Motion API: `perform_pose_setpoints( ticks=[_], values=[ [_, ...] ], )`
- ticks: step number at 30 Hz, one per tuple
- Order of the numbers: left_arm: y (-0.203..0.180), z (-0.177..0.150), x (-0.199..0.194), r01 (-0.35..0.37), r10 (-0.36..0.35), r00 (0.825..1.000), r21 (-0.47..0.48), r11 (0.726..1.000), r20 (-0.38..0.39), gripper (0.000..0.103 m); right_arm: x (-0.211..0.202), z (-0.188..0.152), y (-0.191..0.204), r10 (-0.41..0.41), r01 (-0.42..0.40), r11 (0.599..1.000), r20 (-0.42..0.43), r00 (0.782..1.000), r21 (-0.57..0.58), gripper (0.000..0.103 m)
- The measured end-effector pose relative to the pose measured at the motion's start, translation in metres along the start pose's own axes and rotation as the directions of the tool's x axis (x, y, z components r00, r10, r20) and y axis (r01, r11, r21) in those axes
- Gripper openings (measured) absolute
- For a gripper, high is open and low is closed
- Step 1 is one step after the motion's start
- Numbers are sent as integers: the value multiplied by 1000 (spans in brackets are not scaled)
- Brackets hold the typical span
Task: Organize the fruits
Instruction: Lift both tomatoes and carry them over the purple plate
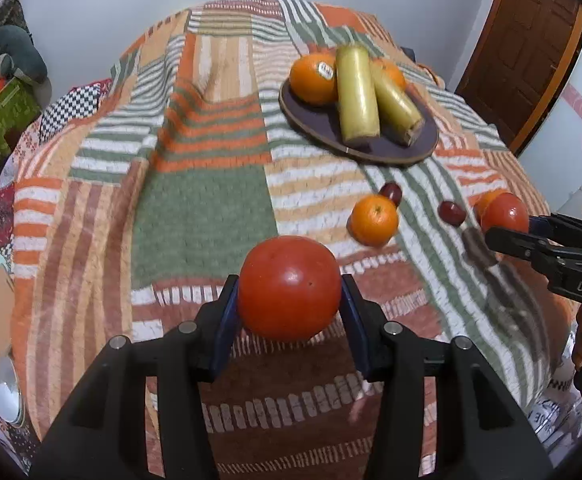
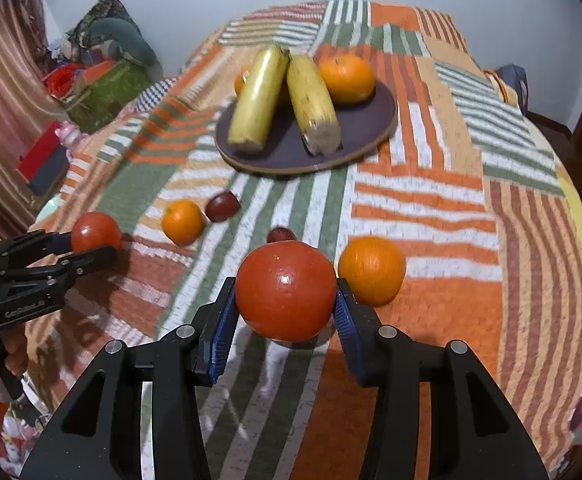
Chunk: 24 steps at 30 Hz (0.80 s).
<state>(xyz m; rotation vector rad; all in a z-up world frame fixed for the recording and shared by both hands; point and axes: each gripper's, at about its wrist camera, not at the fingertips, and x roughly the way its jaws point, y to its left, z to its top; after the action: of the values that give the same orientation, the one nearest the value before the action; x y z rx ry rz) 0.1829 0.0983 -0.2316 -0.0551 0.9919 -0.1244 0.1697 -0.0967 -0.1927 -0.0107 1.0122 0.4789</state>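
In the left wrist view a red tomato (image 1: 288,294) sits between the blue pads of my left gripper (image 1: 289,280), and both pads touch its sides. My right gripper (image 2: 286,282) is shut the same way on a second red tomato (image 2: 285,296). Each gripper also shows from the side in the other view: the right gripper (image 1: 513,229) at the right edge, the left gripper (image 2: 89,246) at the left edge. A dark round plate (image 1: 423,148) (image 2: 371,128) farther back holds two bananas (image 1: 357,92) and oranges (image 1: 313,80).
Loose on the striped patchwork cover (image 1: 203,212) lie a small orange (image 1: 374,220) (image 2: 183,222), two dark red fruits (image 1: 451,213) (image 2: 222,206) and a bigger orange (image 2: 372,271) right of my right gripper. Clutter (image 2: 103,72) is piled beyond the left edge. A wooden door (image 1: 531,40) stands at the right.
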Motion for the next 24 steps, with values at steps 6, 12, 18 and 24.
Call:
perform_pose_setpoints(
  ticks=[6,12,18,24],
  values=[
    [-6,24,-15,1,-1,998,1,1000,57,48,-24,18,2,6,-4,1000,77,997,-28,43],
    [-15,55,-25,3,-5,994,14,1000,112,48,-38,39,-3,-10,18,998,140,990,-54,43],
    [-21,83,-23,-2,-2,990,27,1000,139,48,-45,62,-17,-31,43,997,185,982,-59,43],
    [-27,107,-10,-4,-2,989,36,999,148,48,-42,83,-29,-44,60,996,214,976,-68,43]
  ],
)
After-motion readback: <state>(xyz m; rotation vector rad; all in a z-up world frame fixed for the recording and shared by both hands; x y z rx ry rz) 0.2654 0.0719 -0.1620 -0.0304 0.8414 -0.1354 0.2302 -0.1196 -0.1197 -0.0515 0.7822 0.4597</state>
